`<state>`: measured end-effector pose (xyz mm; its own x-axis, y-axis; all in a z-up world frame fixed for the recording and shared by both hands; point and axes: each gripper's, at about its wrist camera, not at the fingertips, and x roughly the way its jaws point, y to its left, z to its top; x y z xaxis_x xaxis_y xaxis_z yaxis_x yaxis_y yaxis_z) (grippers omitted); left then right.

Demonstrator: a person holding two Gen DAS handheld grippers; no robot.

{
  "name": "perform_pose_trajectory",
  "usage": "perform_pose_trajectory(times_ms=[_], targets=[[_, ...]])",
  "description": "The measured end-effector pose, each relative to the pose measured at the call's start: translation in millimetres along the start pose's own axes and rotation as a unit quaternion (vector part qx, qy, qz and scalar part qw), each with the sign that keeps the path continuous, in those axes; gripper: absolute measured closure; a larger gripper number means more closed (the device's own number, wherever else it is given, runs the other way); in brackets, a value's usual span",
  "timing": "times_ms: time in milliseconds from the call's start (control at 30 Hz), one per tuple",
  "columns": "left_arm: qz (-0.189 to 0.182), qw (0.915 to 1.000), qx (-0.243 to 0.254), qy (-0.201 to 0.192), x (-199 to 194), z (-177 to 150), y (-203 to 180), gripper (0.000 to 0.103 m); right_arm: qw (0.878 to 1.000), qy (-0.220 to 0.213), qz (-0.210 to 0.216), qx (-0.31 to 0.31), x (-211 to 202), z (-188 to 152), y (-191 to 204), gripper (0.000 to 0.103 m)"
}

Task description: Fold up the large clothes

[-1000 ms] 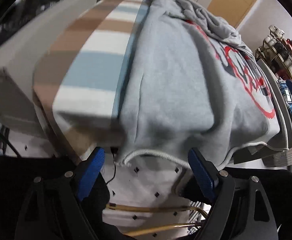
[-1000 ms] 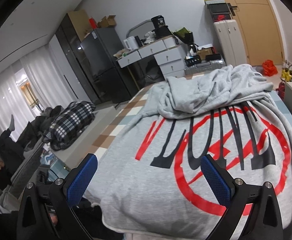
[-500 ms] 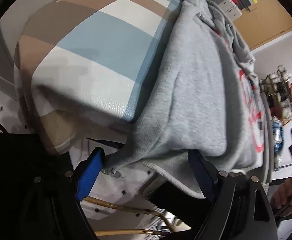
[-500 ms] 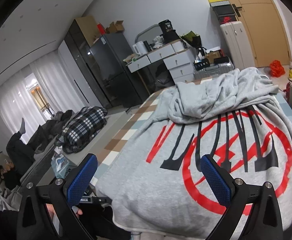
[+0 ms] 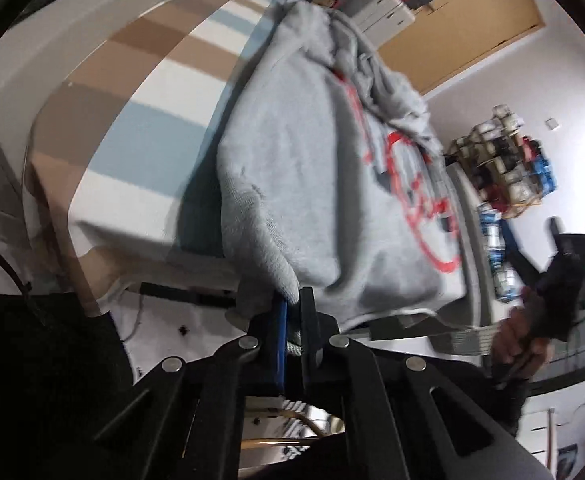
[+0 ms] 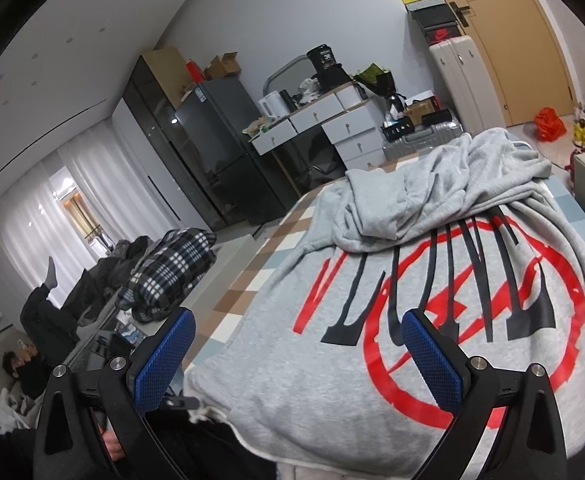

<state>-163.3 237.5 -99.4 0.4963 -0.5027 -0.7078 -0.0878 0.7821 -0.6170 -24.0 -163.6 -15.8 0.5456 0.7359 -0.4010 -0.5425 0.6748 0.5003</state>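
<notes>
Between the left gripper's (image 5: 290, 312) just-closed jaws, the grey sweatshirt's (image 5: 312, 168) hem corner is pinched; the right gripper (image 6: 296, 356) is held wide open, empty.

The sweatshirt (image 5: 316, 184) hem vanishes between the left claw's (image 5: 291, 308) closed jaws. Beyond it, shelf clutter (image 5: 504, 168) is blurred. Below the right claw (image 6: 300, 364), the sweatshirt's near edge is cropped.

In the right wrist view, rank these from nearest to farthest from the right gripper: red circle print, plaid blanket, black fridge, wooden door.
From the right gripper:
1. Red circle print, just ahead, slightly right.
2. Plaid blanket, left, off the bed.
3. Black fridge, far left wall.
4. Wooden door, far right.
</notes>
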Motion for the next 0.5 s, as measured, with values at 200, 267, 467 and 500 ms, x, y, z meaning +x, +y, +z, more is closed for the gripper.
perform_pose_trajectory(times_ms=[200, 267, 467, 500], targets=[[-0.056, 0.9983, -0.006, -0.013, -20.5, 16.3, -10.7, 0.103, 1.0, 0.011, 0.002, 0.002, 5.9, -1.2, 1.5, 0.0], [-0.069, 0.9975, 0.002, -0.015, -27.7, 26.0, -18.2, 0.103, 1.0, 0.022, 0.01, -0.012, 10.8, -3.7, 8.6, 0.0], [-0.086, 0.9959, 0.024, -0.012, -22.0, 51.7, -34.7, 0.103, 0.991, 0.083, 0.047, -0.093, 34.1, -28.0, 52.1, 0.0], [-0.092, 0.9954, 0.023, -0.01, -18.9, 55.7, -36.2, 0.103, 0.988, 0.09, 0.052, -0.116, 38.5, -36.1, 64.7, 0.0]])
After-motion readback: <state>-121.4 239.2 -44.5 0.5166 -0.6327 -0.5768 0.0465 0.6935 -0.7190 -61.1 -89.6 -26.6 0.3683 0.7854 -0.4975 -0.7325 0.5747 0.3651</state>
